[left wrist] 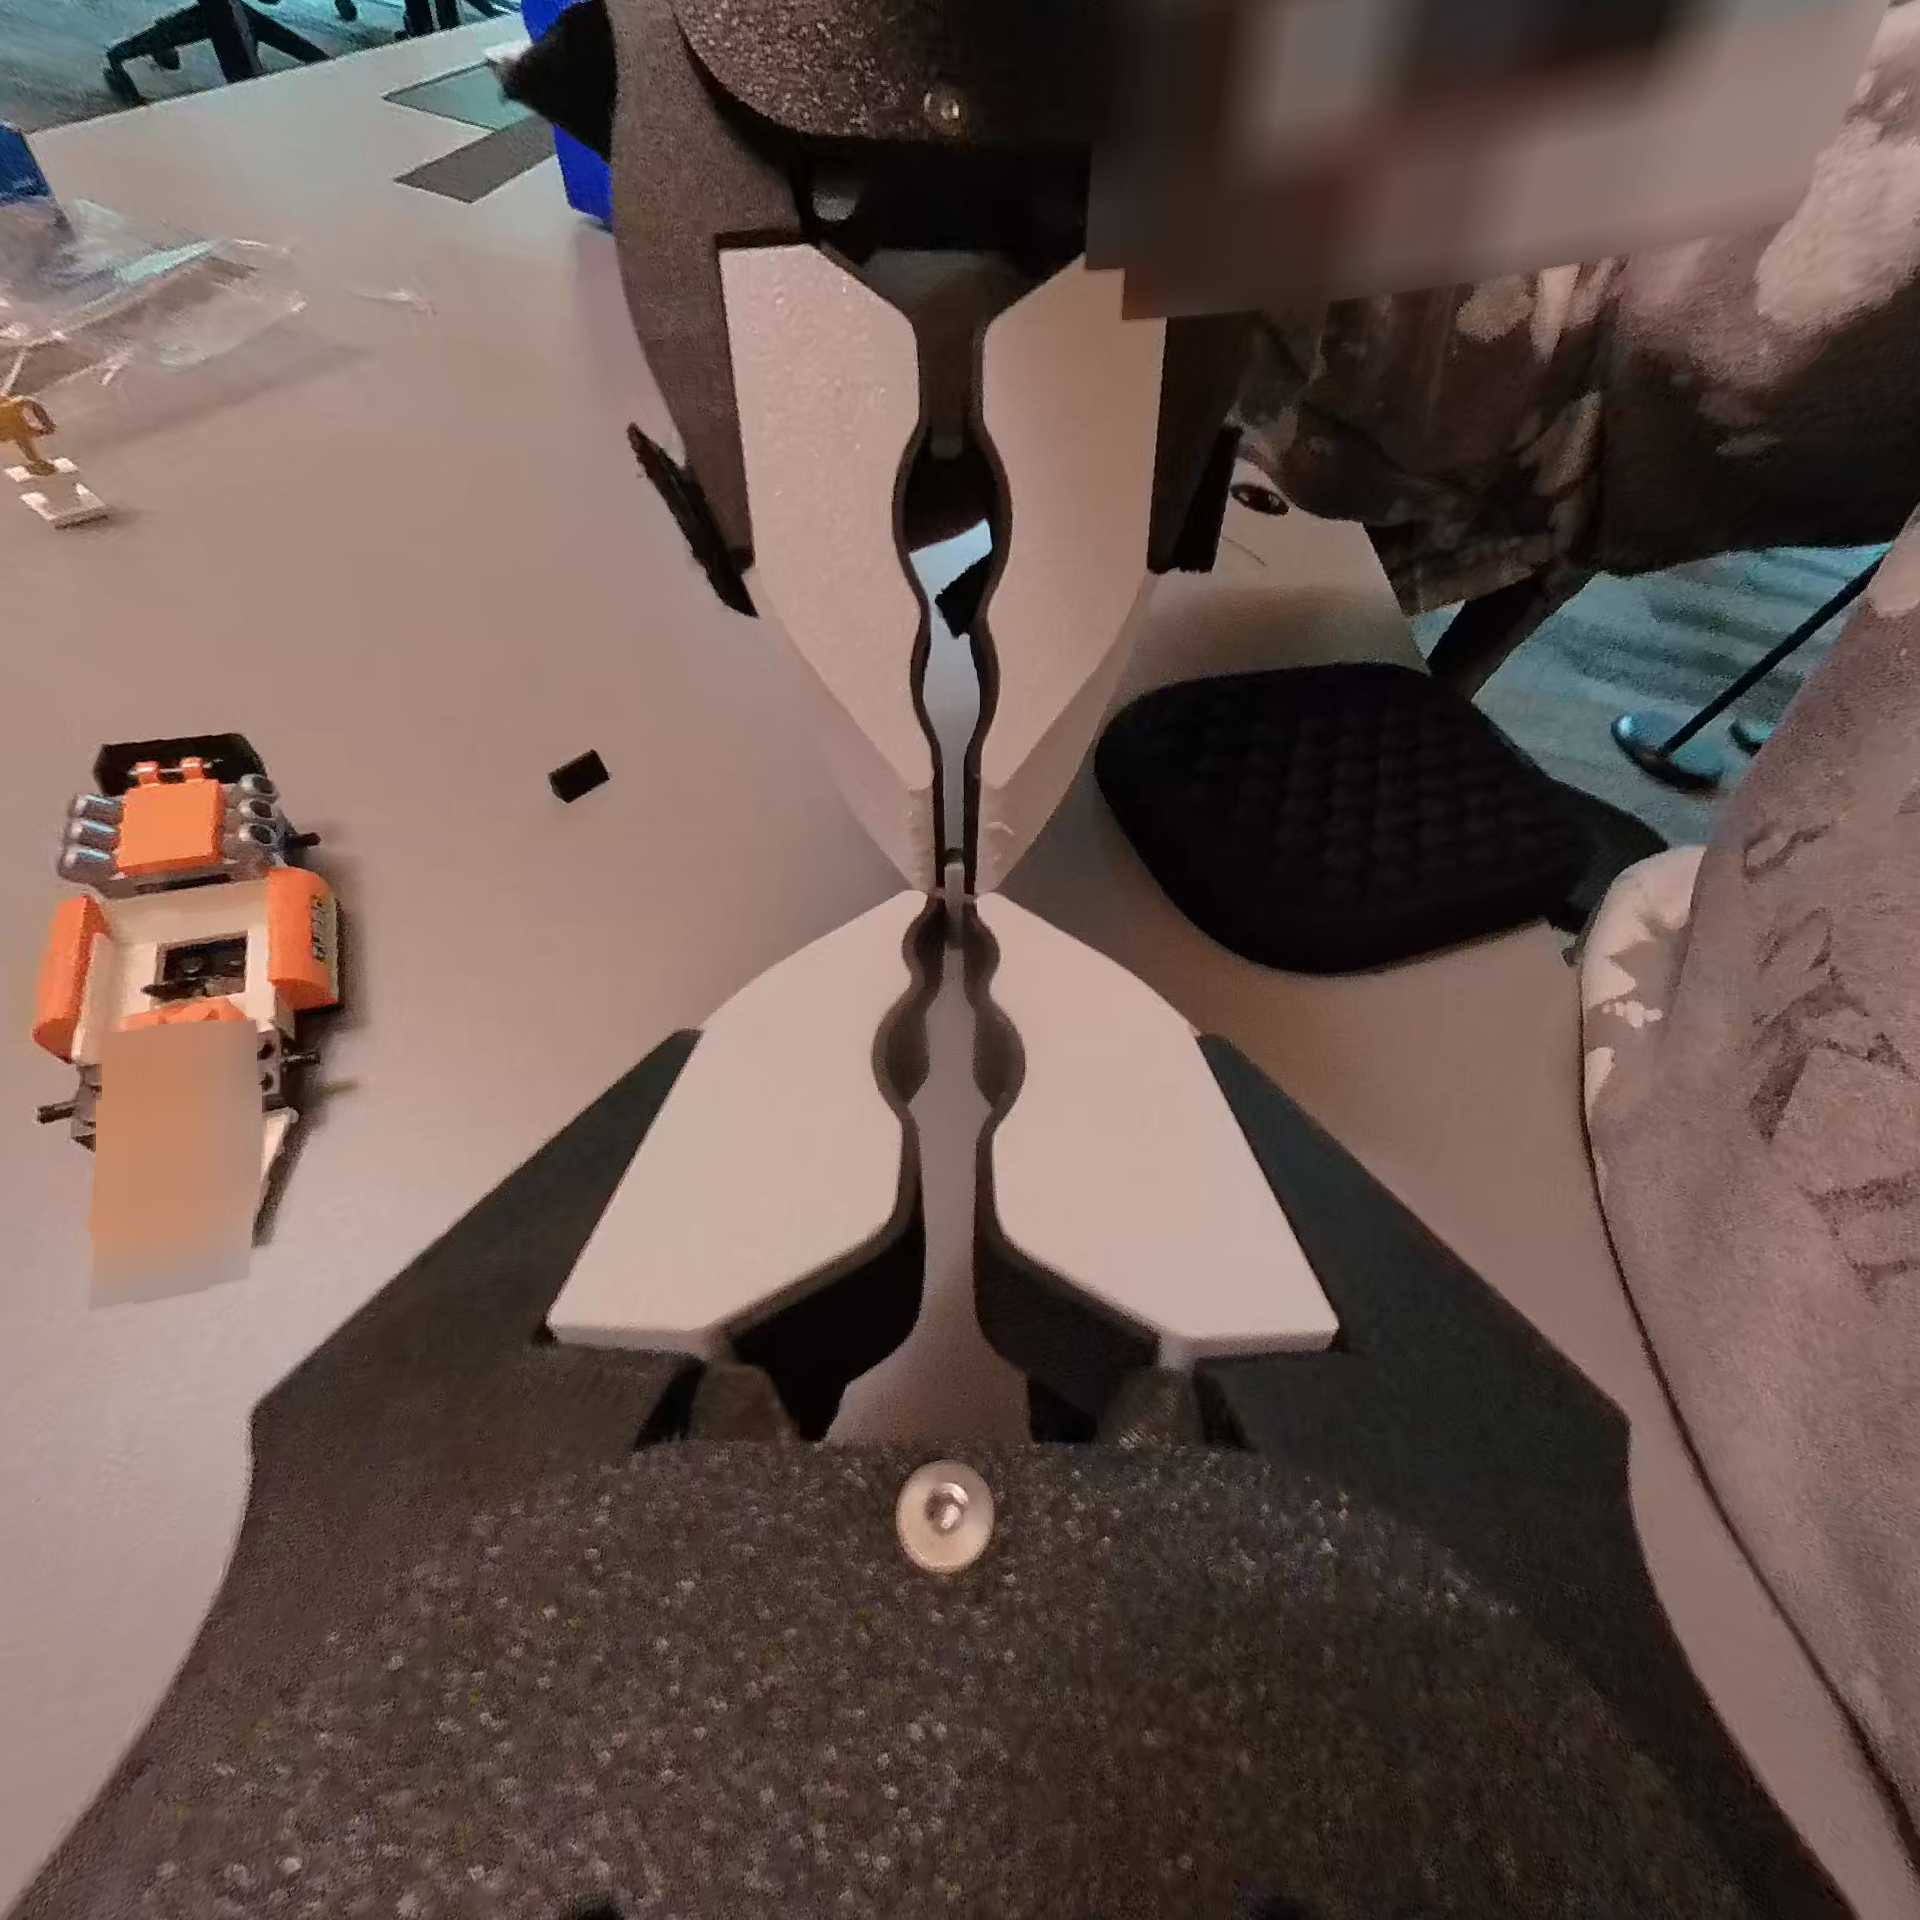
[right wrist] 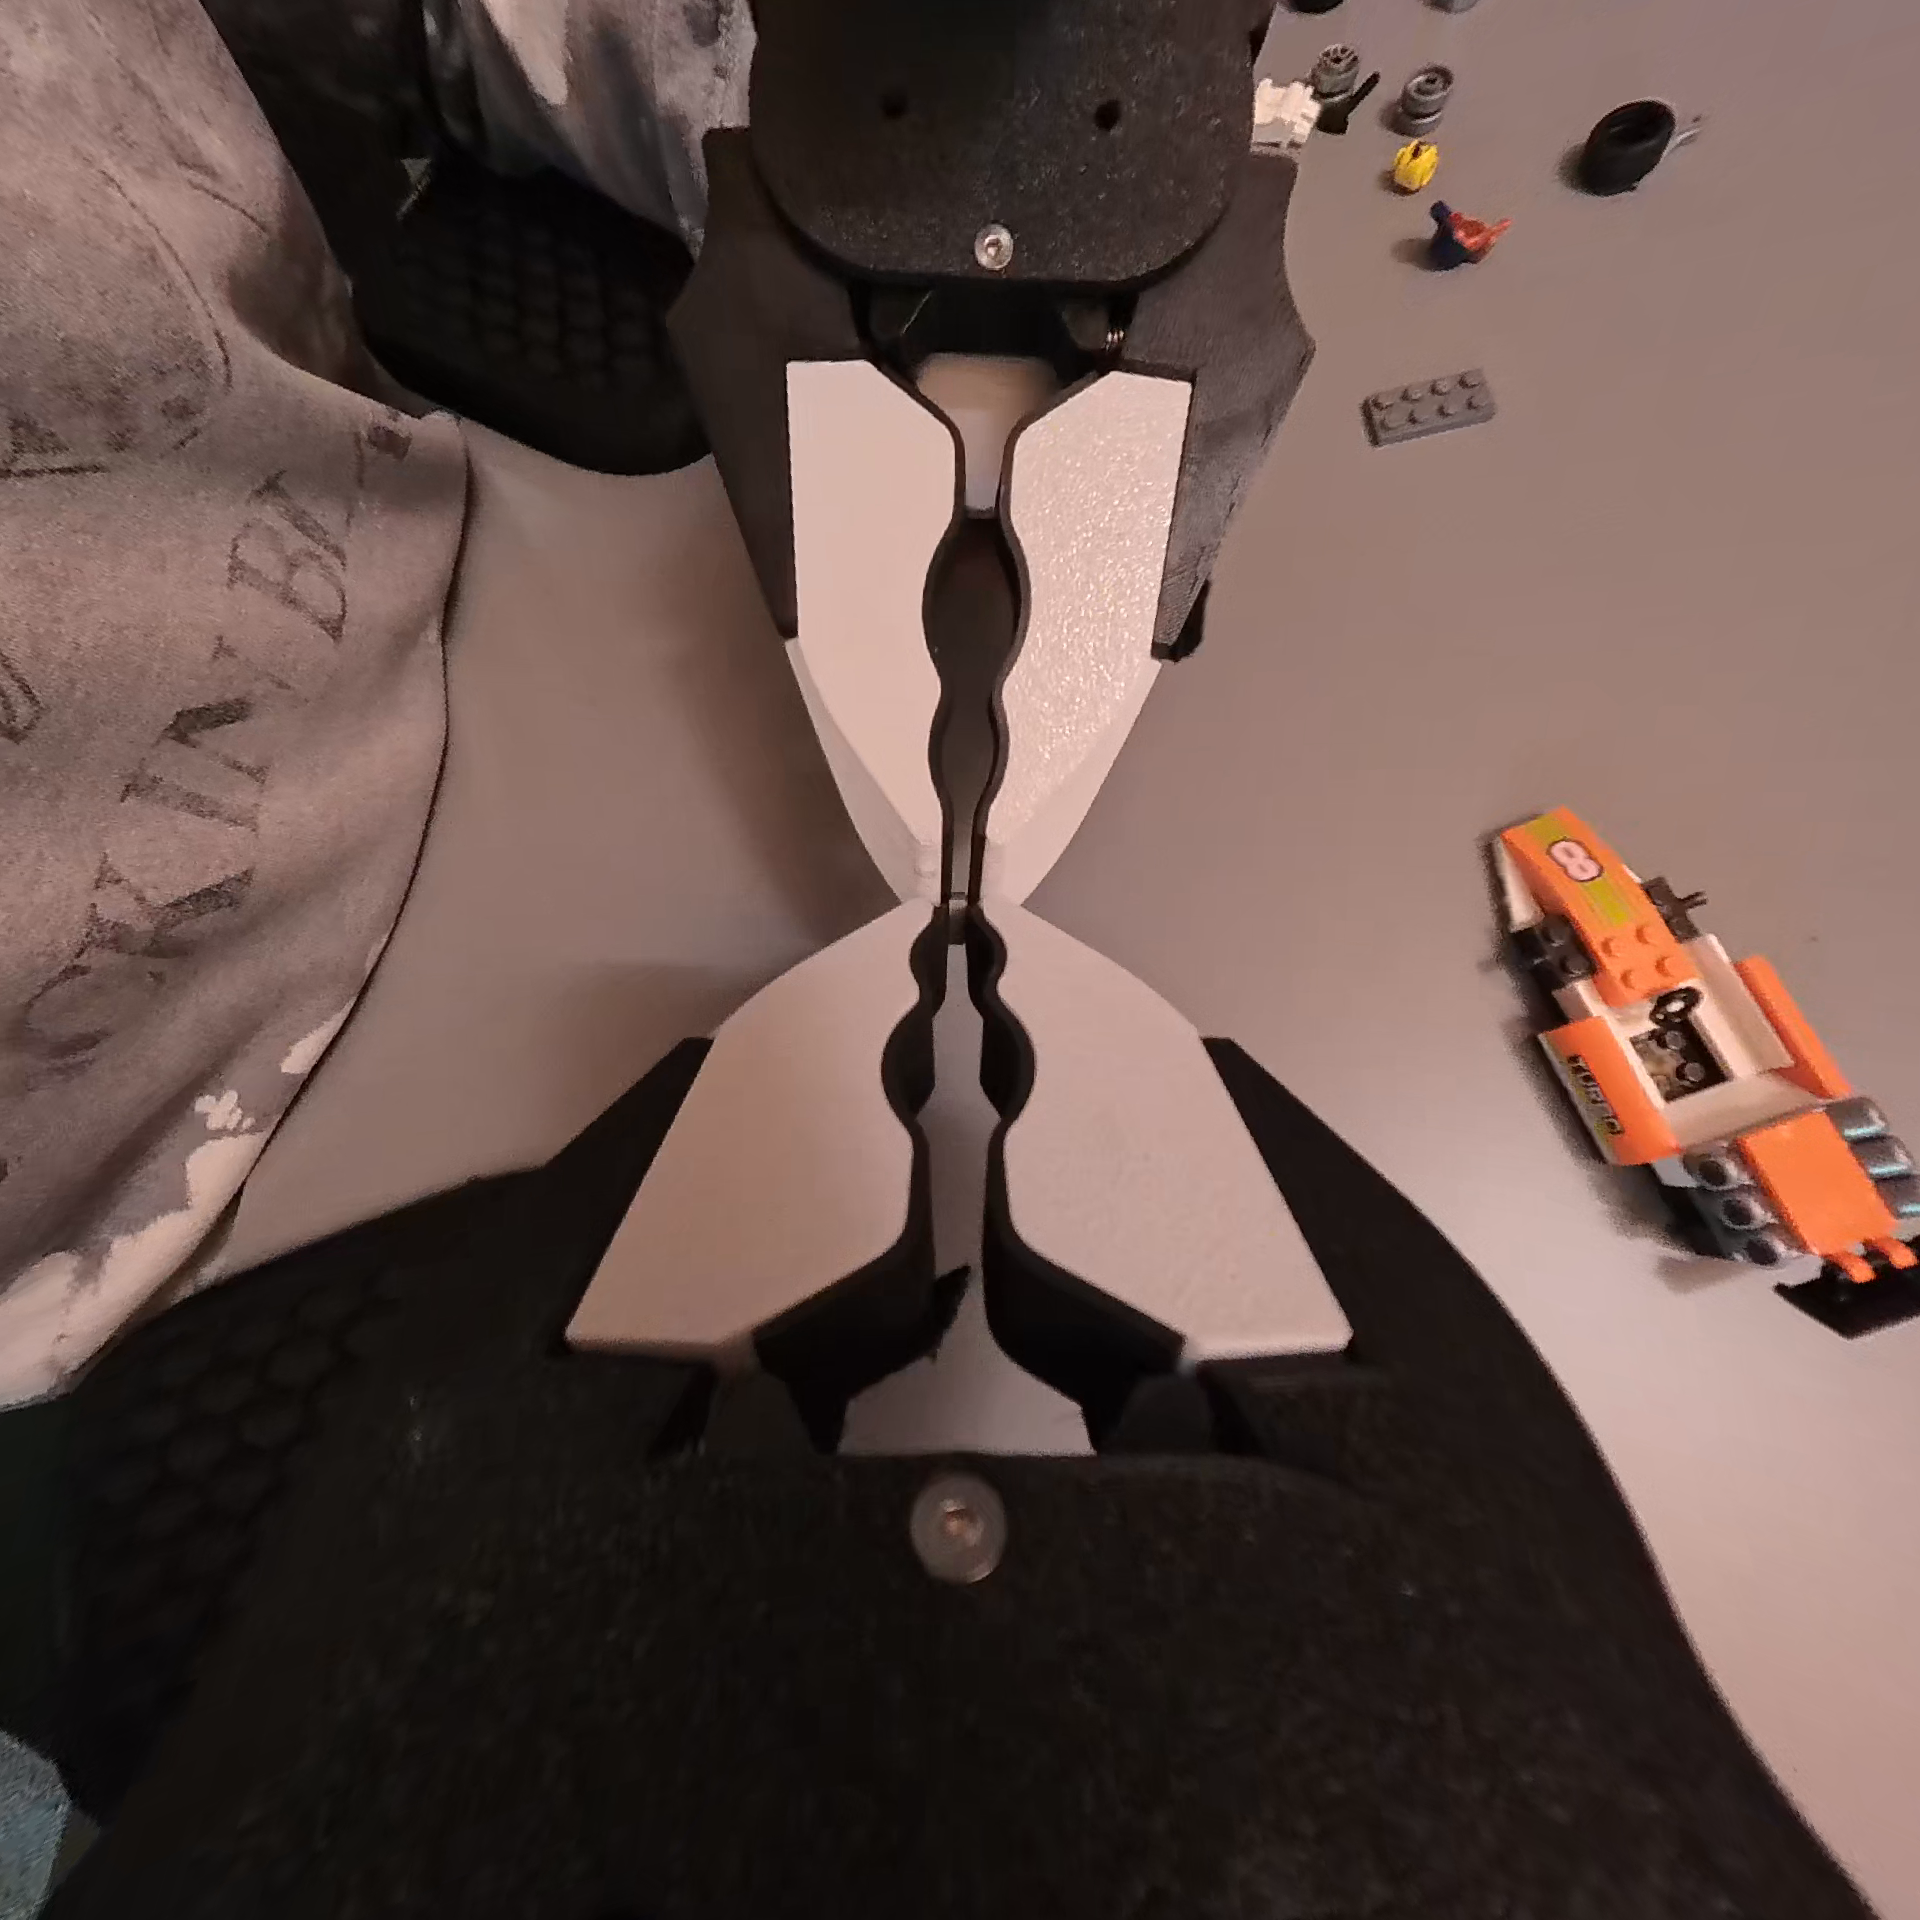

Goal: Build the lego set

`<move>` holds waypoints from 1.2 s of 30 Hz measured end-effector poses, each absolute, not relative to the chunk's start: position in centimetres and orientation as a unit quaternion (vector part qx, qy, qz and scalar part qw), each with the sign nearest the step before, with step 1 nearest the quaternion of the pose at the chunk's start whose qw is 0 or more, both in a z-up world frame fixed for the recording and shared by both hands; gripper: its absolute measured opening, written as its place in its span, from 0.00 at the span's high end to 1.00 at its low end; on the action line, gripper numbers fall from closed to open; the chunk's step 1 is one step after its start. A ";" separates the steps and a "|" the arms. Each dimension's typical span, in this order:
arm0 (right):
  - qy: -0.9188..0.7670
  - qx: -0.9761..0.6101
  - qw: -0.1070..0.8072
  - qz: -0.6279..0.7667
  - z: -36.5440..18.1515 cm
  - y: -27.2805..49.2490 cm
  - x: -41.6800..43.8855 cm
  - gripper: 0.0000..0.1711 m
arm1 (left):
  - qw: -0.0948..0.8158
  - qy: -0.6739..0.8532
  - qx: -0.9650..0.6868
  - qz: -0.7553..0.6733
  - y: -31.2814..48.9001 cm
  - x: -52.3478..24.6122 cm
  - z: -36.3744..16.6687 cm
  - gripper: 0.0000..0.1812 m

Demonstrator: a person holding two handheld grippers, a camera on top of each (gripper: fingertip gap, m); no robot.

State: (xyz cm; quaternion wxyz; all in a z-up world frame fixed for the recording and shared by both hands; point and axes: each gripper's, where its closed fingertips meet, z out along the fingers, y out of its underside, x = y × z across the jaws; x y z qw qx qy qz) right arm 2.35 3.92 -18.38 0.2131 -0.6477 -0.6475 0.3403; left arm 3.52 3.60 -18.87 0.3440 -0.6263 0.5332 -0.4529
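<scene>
Both pairs of jaws were nearly closed, tip to tip: the left gripper and the right gripper each pinched the same small pale piece between them. Left of the left gripper's jaws, well apart, the orange-and-white lego car lay on the table, a small black brick nearer. Right of the right gripper's jaws lay a grey plate and loose wheels.

The left gripper has matt white finger faces in rough, speckled black plastic with a shiny metal screw. The car is glossy plastic; the table smooth and matt.
</scene>
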 end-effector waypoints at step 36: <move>-0.630 -0.562 0.530 0.078 -17.7 7.9 1.1 0.90 | 0.218 0.284 -0.661 -0.660 6.7 3.1 -17.3 0.99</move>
